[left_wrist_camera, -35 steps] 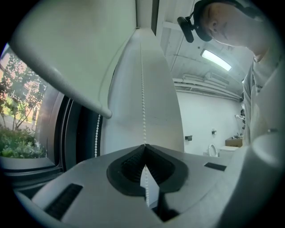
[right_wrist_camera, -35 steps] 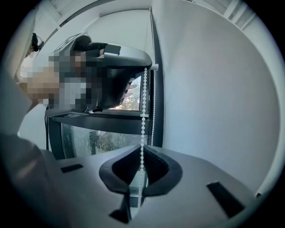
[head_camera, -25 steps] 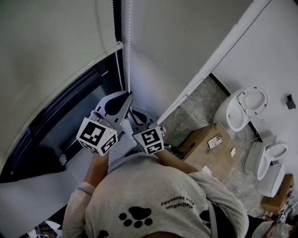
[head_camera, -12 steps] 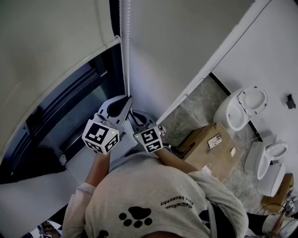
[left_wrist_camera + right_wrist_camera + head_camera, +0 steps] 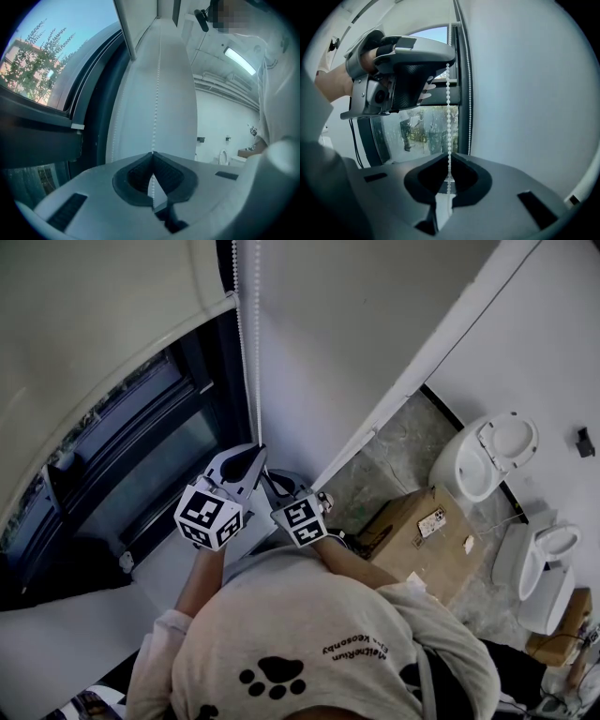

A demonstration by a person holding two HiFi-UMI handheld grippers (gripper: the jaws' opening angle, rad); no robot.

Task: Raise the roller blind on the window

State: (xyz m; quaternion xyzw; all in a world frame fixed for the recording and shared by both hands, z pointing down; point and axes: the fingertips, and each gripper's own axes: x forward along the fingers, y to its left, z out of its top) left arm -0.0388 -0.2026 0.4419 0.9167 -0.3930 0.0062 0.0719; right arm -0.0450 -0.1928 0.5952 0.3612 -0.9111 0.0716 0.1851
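The pale roller blind (image 5: 103, 343) hangs over the upper left of the dark-framed window (image 5: 141, 465). A white bead chain (image 5: 247, 352) runs down the wall beside the frame. My left gripper (image 5: 255, 452) is shut on the chain, which passes between its pads (image 5: 152, 153) and runs straight up (image 5: 157, 70). Just below it, my right gripper (image 5: 269, 478) is also shut on the chain (image 5: 449, 160). In the right gripper view the taut chain (image 5: 448, 112) leads up to the left gripper (image 5: 447, 63). A second strand (image 5: 469, 93) hangs by the frame.
A white sill (image 5: 159, 568) lies under the window. To the right, low down, stand a cardboard box (image 5: 422, 535) and two white toilets (image 5: 487, 460) (image 5: 544, 563) on a grey floor. The person's torso (image 5: 309, 643) fills the bottom of the head view.
Both grippers have come down along the wall with the chain in them. The blind's lower edge has risen, and more of the window shows.
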